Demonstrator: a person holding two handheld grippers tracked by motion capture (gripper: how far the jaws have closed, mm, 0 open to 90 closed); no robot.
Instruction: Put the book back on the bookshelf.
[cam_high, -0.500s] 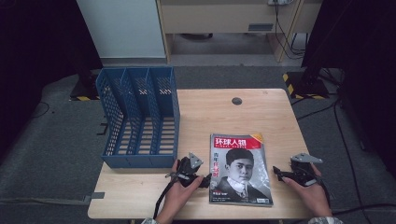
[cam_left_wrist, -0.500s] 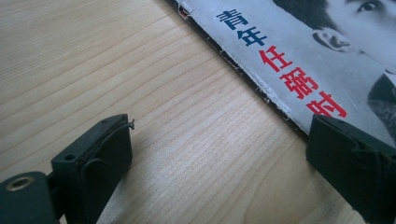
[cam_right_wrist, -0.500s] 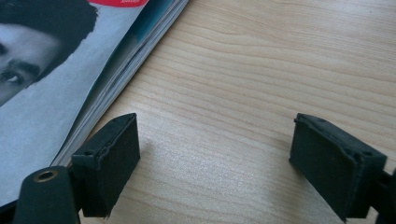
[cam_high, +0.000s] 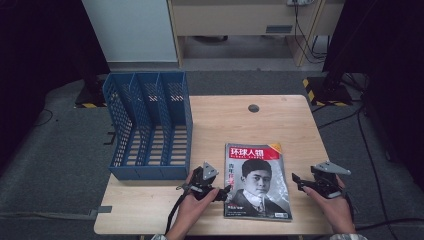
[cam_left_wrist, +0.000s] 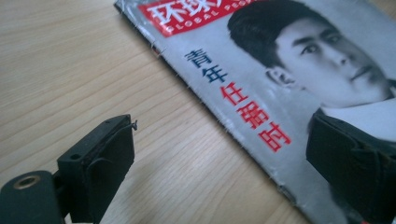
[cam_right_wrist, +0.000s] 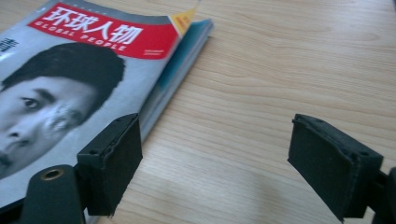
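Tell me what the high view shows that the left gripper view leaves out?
High view: the blue rack standing left of the magazine, both hands, and the right gripper, open.

Left gripper view: its own open gripper straddling the magazine's spine edge, and loose threads along that edge.

Both: the magazine's cover and the table.

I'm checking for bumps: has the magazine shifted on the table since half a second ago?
No. The magazine lies in the same place, its top edge equally far below the table's dark hole and right of the blue file rack.
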